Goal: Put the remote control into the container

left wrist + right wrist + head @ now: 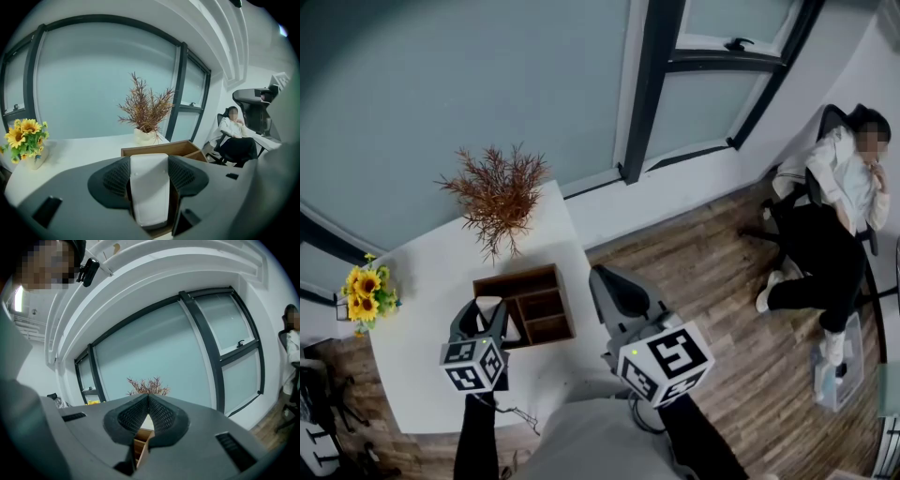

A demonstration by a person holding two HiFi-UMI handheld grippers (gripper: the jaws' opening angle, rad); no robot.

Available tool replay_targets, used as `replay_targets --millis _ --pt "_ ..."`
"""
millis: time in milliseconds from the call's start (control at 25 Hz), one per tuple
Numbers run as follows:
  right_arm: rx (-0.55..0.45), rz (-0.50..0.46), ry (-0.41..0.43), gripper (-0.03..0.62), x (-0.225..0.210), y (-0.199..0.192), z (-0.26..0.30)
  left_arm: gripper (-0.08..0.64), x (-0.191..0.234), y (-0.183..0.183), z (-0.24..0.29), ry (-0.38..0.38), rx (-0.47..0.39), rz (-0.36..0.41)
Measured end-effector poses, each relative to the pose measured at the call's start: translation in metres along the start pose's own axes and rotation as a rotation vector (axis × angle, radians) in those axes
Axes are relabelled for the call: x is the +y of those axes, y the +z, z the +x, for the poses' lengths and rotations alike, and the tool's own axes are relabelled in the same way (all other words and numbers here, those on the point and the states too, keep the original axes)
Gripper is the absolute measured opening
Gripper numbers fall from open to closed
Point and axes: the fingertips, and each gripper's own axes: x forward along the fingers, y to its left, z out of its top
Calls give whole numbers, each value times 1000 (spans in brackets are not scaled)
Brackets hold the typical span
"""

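Note:
A white remote control sits clamped between the jaws of my left gripper, which is shut on it. In the head view the left gripper hovers over the left end of the wooden container, and the remote shows as a white patch between the jaws. The container is a brown box with several compartments on the white table. My right gripper is shut with nothing in it, jaw tips touching. It hangs in the head view beside the container's right side, off the table edge.
A dried reddish plant in a white pot stands at the table's far edge, behind the container. Sunflowers in a vase stand at the left corner. A seated person is on a chair at the far right, over wooden floor.

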Motion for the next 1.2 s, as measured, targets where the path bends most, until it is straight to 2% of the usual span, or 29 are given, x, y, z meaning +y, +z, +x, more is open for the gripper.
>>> replay_targets --millis 400,800,1120,1200 --pt "-1 -2 -1 5 1 0 -1 259 0 0 1 10 -18 24" --pt "-6 -2 4 5 2 2 -5 259 4 18 -14 65 -102 51" --pt "-5 -4 24 5 7 1 -5 258 1 34 -39 93 -195 28" --pt "-5 -4 30 5 8 1 -6 207 0 38 -48 111 -219 21"
